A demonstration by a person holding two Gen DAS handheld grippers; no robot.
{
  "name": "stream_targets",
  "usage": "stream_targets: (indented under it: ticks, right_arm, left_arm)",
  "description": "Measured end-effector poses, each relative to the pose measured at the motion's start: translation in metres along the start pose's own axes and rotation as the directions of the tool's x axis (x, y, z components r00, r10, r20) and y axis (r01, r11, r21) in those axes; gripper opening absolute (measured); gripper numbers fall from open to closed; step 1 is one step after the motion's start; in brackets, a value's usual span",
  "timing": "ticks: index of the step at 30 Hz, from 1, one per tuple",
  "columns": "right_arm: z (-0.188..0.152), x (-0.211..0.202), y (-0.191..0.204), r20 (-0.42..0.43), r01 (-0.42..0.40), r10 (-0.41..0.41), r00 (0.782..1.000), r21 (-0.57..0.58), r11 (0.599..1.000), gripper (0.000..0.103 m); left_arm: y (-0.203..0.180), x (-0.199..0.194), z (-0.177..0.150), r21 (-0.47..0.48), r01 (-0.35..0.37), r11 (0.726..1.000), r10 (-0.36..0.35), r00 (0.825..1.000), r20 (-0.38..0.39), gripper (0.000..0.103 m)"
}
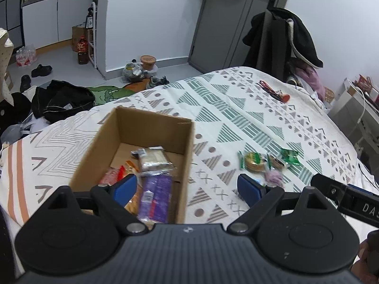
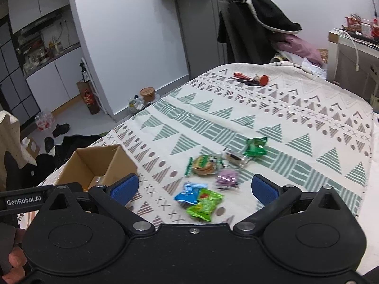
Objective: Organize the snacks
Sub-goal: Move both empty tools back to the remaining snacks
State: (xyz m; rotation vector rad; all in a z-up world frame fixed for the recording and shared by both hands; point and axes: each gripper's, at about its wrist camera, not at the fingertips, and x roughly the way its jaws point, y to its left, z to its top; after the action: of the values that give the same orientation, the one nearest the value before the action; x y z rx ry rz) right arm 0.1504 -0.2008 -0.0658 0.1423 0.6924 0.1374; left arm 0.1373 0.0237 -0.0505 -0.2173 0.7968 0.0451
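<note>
With both the left gripper (image 1: 187,188) and right gripper (image 2: 194,187) wide open and empty, bring the right down squarely over the green packet (image 2: 205,204), probably nearest, lying right of the cardboard box (image 2: 99,163).

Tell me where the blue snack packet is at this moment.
In the right wrist view, the blue packet lies on the bedspread between the open fingers of the right gripper, touching a green packet.

Both grippers are black with blue ribbed pads (image 2: 124,187) on the fingers and silver screws behind them. The left gripper (image 1: 189,189) has a ridged grey body; the right gripper (image 2: 194,189) bears white lettering, seemingly "GenRobot.AI".
</note>
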Motion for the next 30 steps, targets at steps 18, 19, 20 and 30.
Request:
stream_targets:
  ticks: [18,19,20,30]
  right_arm:
    - [-0.006,-0.019,-0.062,0.013,0.021,-0.022,1.0,0.057,0.998,0.103]
    - [-0.007,-0.018,-0.064,0.011,0.021,-0.021,1.0,0.058,0.998,0.103]
    - [-0.008,-0.018,-0.067,0.01,0.02,-0.021,1.0,0.058,0.998,0.103]
    - [-0.02,-0.004,-0.096,-0.03,-0.003,0.005,1.0,0.062,0.998,0.102]
  left_arm:
    - [-0.048,-0.008,-0.008,0.056,-0.006,0.998,0.006,1.0,-0.006,0.091]
    - [-0.05,-0.008,-0.009,0.059,-0.009,0.998,0.009,1.0,-0.003,0.091]
    - [-0.051,-0.008,-0.009,0.06,-0.011,0.998,0.011,1.0,-0.001,0.091]
    - [-0.059,0.002,-0.01,0.049,-0.023,0.999,0.022,1.0,0.005,0.09]
